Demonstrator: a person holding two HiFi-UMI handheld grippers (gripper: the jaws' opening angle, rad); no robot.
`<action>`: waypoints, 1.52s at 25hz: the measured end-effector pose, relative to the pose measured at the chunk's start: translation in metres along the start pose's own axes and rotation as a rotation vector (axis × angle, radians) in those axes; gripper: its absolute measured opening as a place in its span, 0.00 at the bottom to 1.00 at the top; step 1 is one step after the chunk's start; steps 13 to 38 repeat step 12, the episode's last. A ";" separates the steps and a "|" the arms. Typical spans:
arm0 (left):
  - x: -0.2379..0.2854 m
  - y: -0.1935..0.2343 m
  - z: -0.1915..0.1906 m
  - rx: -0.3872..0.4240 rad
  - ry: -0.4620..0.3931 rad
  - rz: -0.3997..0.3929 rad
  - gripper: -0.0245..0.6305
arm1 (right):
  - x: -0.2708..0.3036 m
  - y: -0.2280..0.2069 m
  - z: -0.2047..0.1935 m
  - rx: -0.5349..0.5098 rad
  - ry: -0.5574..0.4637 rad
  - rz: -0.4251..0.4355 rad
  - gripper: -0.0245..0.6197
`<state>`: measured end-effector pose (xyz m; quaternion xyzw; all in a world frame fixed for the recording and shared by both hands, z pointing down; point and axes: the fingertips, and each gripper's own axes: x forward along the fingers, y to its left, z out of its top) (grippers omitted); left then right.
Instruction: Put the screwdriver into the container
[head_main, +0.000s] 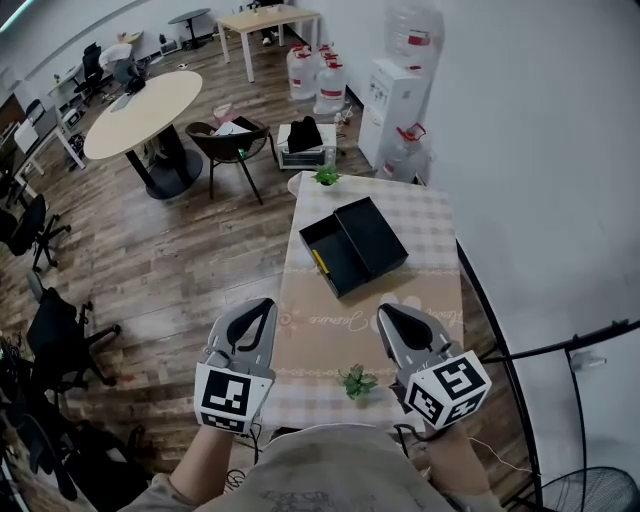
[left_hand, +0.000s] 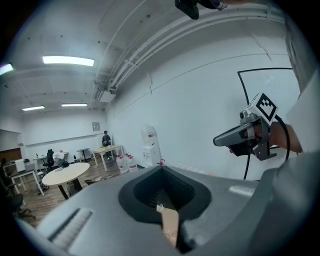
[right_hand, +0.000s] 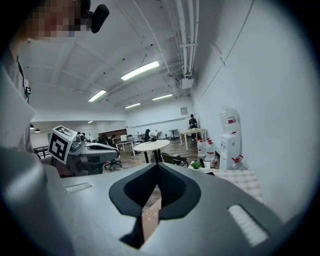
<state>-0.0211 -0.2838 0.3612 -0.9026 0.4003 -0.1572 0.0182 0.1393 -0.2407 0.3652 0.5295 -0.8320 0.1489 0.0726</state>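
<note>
The screwdriver (head_main: 320, 262) shows only as a thin yellow bar, too small to read in detail. It seems to lie inside the open black container (head_main: 338, 262), along its left wall. The lid (head_main: 372, 235) rests touching the container on its right. Both sit on the far half of the table (head_main: 435, 300), between a small plant (head_main: 326, 177) at the far edge and another plant (head_main: 357, 381) at the near edge.

Judging from that, the placing looks done, and nothing seems left but to draw back. I cannot rule out that the bar lies on the rim instead of on the floor of the container.

The left gripper (head_main: 262, 306) and right gripper (head_main: 386, 313) hang side by side above the near end of the table, well apart from the container and pointing forward towards it. Each has its jaws brought together at the tips with nothing between them, only the tablecloth showing through the slit below.
</note>
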 end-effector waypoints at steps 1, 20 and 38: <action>0.000 0.000 0.000 0.002 0.000 -0.001 0.04 | 0.000 0.000 0.000 -0.002 -0.001 -0.003 0.08; -0.002 0.001 0.006 0.007 -0.009 0.003 0.04 | -0.002 -0.002 0.003 -0.011 0.002 -0.015 0.08; -0.002 0.001 0.006 0.007 -0.009 0.003 0.04 | -0.002 -0.002 0.003 -0.011 0.002 -0.015 0.08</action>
